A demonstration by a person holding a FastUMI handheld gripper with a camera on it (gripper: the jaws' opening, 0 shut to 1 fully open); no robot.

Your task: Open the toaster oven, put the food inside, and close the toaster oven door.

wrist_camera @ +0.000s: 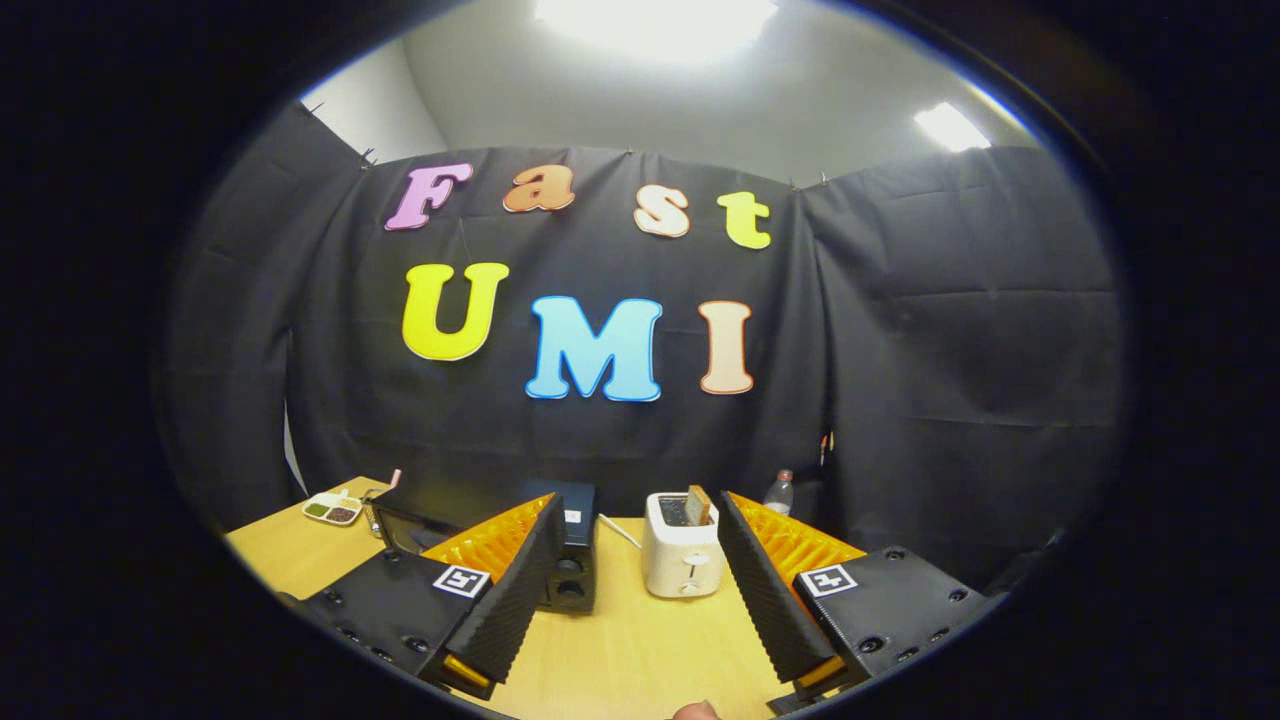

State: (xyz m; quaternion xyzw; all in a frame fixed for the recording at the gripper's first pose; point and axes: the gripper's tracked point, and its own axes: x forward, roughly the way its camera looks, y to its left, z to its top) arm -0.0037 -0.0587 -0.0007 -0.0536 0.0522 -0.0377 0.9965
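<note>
My gripper (638,505) is open and held above the wooden table (640,640), with nothing between its fingers. A black toaster oven (565,550) stands just beyond the left finger, which hides part of it. Its knob panel faces me, and its dark door (415,520) with a metal handle lies to the left. I cannot tell whether the door is open. A white pop-up toaster (682,560) stands between the fingers, further ahead, with a slice of bread (698,503) sticking up from its slot.
A small divided dish (332,510) with dark and green fillings sits at the table's far left. A clear bottle (780,492) stands behind the right finger by the cloth wall. A thin white stick (620,530) lies between oven and toaster. A person's fingertip (695,711) shows below.
</note>
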